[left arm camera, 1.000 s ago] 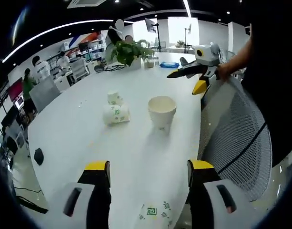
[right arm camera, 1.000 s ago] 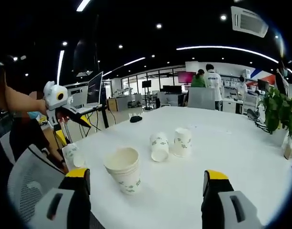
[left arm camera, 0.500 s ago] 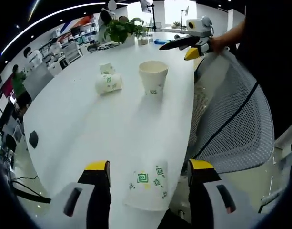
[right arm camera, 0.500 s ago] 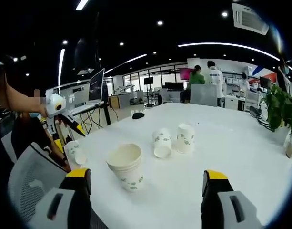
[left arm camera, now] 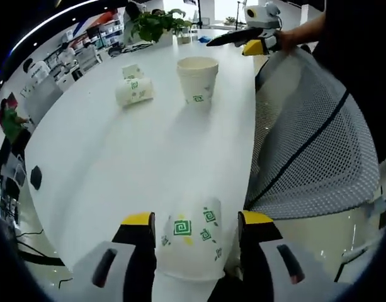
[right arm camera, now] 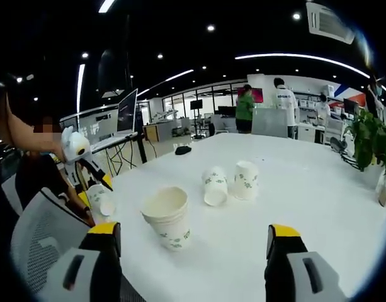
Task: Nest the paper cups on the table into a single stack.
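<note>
A paper cup with green squares (left arm camera: 189, 242) lies at the white table's (left arm camera: 117, 163) near edge, between my left gripper's (left arm camera: 197, 219) jaws, which press against its sides. From the right gripper view that cup (right arm camera: 99, 200) sits under the left gripper (right arm camera: 92, 184) at the table's left edge. An upright stack of cups (left arm camera: 198, 78) (right arm camera: 167, 217) stands mid-table. Beyond it one cup lies on its side (left arm camera: 135, 91) (right arm camera: 215, 187) beside an upside-down cup (left arm camera: 131, 70) (right arm camera: 245, 179). My right gripper (right arm camera: 193, 231) (left arm camera: 233, 45) is open, hanging in the air short of the stack.
A grey mesh chair (left arm camera: 306, 138) (right arm camera: 35, 233) stands against the table edge between the two grippers. A potted plant (left arm camera: 156, 22) (right arm camera: 372, 141) and a small black object (left arm camera: 35, 177) (right arm camera: 182, 150) are at the table's far parts. People stand behind the table (right arm camera: 245, 110).
The left gripper has come down and forward onto the near cup, and its jaws have closed in against it. The right gripper has barely moved. A person in green walked across the background.
</note>
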Demonstrator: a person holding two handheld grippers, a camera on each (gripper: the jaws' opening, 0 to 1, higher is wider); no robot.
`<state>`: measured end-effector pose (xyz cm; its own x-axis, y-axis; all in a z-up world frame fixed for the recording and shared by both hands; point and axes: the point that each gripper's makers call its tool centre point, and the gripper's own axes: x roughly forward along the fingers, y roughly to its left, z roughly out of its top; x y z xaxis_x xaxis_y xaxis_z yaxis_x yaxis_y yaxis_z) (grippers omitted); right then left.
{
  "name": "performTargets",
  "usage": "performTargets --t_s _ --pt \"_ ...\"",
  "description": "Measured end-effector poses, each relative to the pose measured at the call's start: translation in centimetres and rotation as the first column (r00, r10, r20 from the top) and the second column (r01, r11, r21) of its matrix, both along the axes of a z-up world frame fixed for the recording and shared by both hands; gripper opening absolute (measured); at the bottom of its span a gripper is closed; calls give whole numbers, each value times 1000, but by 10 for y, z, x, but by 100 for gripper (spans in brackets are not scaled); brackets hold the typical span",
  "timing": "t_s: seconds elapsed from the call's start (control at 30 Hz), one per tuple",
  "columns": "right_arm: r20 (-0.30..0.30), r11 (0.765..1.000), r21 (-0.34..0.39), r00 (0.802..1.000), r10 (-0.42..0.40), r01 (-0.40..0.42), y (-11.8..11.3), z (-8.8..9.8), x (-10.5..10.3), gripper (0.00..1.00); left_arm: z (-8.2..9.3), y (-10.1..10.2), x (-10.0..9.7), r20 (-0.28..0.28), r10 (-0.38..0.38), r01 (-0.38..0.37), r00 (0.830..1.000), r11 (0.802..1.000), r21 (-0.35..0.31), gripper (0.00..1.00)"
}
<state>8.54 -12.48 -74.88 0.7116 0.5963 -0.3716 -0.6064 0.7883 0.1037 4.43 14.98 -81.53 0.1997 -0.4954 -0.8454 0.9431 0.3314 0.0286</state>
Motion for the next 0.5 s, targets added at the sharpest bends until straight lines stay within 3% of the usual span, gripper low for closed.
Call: performTargets --t_s 0.17,0.5 --pt "-3 1000 0 1000 -2 2 -1 -1 0 97 -10 3 -1 -29 -34 35 999 998 45 36" --pt "-4 1000 1 1000 -10 10 -1 0 1 96 -16 -4 1 -37 -74 77 997 995 71 37"
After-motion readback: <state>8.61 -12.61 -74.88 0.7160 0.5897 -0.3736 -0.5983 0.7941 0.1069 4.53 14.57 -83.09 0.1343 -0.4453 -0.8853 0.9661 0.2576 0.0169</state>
